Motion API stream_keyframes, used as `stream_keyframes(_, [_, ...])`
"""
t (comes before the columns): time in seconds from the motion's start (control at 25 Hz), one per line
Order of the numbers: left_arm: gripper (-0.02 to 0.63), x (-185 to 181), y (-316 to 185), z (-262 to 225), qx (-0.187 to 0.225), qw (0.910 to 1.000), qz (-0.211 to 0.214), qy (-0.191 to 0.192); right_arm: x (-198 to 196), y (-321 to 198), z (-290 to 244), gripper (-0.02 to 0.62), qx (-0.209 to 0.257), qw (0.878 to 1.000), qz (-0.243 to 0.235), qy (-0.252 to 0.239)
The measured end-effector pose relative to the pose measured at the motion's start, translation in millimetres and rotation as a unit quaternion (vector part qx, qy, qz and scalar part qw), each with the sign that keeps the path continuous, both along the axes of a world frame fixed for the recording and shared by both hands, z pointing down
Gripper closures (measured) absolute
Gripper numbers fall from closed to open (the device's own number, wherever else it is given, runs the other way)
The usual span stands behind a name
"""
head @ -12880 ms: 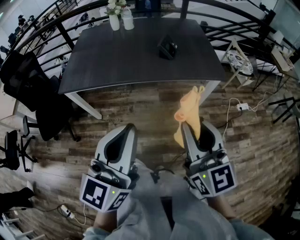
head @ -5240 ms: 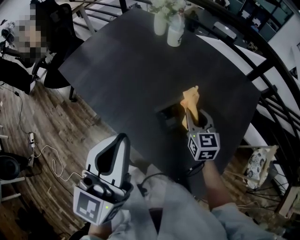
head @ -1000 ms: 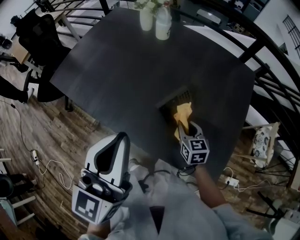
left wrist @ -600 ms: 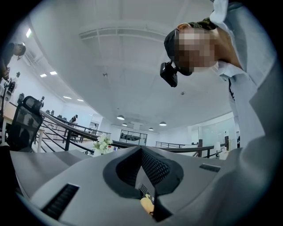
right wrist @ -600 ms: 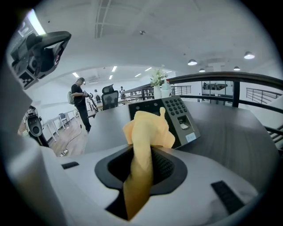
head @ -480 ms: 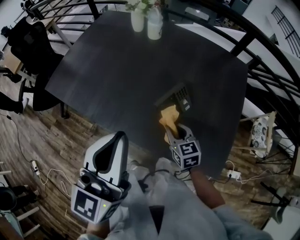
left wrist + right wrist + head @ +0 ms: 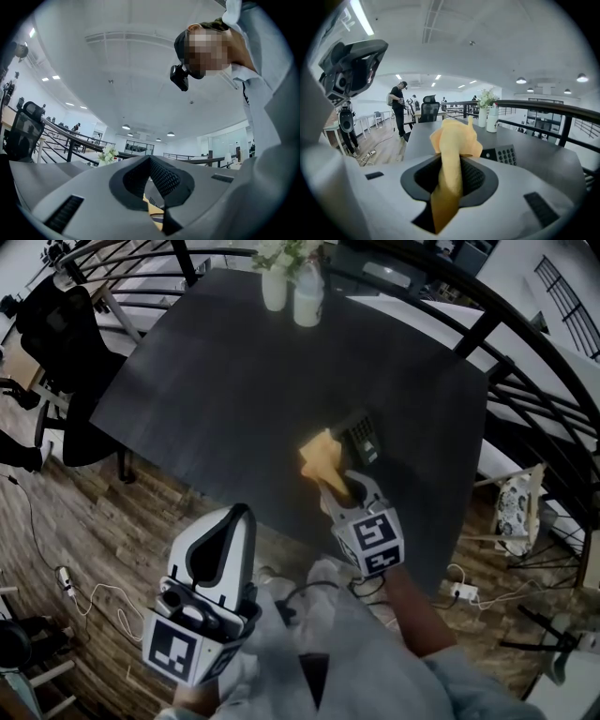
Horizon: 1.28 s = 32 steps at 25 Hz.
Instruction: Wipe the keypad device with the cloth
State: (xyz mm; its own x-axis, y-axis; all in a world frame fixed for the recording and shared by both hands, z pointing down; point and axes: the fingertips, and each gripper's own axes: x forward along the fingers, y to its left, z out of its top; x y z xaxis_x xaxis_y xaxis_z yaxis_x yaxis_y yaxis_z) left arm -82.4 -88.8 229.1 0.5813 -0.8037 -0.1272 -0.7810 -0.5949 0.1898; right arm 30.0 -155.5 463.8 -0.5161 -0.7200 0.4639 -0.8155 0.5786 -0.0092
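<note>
The cloth (image 7: 319, 454), soft and limp, is clamped in the fingers of our right gripper (image 7: 343, 489), just beside the keypad device (image 7: 364, 436) on the worktop (image 7: 216, 381). We judge that light device may slide. The fingers of our left gripper (image 7: 242, 514) are closed and empty.

Pretty clearly an open-plan office: a swivel chair (image 7: 64, 310) is parked by a dark meeting table (image 7: 234, 381), strip lights (image 7: 361, 16) are mounted overhead, and a power strip (image 7: 458, 592) is left on wood flooring (image 7: 94, 512).
</note>
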Motion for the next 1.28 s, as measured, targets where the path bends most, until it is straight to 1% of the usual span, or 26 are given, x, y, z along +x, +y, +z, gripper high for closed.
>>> stream_keyframes(0.16, [0.592, -7.1, 2.9, -2.9, 0.003, 1.0000, -0.008, 0.000, -10.1, -17.8, -19.7, 0.495, 0.015, 1.000, -0.017, 0.015])
stream_keyframes(0.28, [0.594, -13.6, 5.9, 0.2, -0.002, 0.9999, -0.013, -0.004, -21.5, -28.0, -24.8, 0.495, 0.017, 0.999, -0.037, 0.024])
stream_keyframes(0.48, [0.594, -20.3, 9.3, -3.4, 0.003, 0.9997, -0.025, 0.001, -41.6, -32.7, -20.3, 0.495, -0.001, 0.996, -0.073, 0.041])
stream_keyframes(0.6, [0.594, -23.3, 10.8, -2.2, 0.006, 0.9995, -0.030, -0.001, -45.7, -35.6, -11.3, 0.495, -0.013, 0.995, -0.084, 0.058])
stream_keyframes(0.84, [0.594, -22.5, 9.1, -3.2, 0.003, 0.9993, -0.037, 0.006, -38.4, -44.2, 1.4, 0.495, -0.031, 0.993, -0.087, 0.075])
stream_keyframes(0.92, [0.594, -20.9, 10.1, 2.4, -0.002, 0.9993, -0.037, -0.001, -33.8, -48.7, 2.6, 0.495, -0.032, 0.993, -0.085, 0.075])
stream_keyframes(1.04, [0.594, -17.5, 10.7, 7.0, -0.006, 0.9993, -0.035, -0.007, -25.6, -56.2, 2.5, 0.495, -0.034, 0.994, -0.079, 0.071])
stream_keyframes(1.16, [0.594, -12.7, 7.4, 4.7, -0.008, 0.9992, -0.039, 0.000, -15.7, -63.8, 2.7, 0.495, -0.035, 0.995, -0.073, 0.065])
stream_keyframes(1.28, [0.592, -9.1, 7.2, 7.9, -0.011, 0.9991, -0.041, -0.002, 0.1, -74.9, 3.0, 0.495, -0.031, 0.995, -0.058, 0.074])
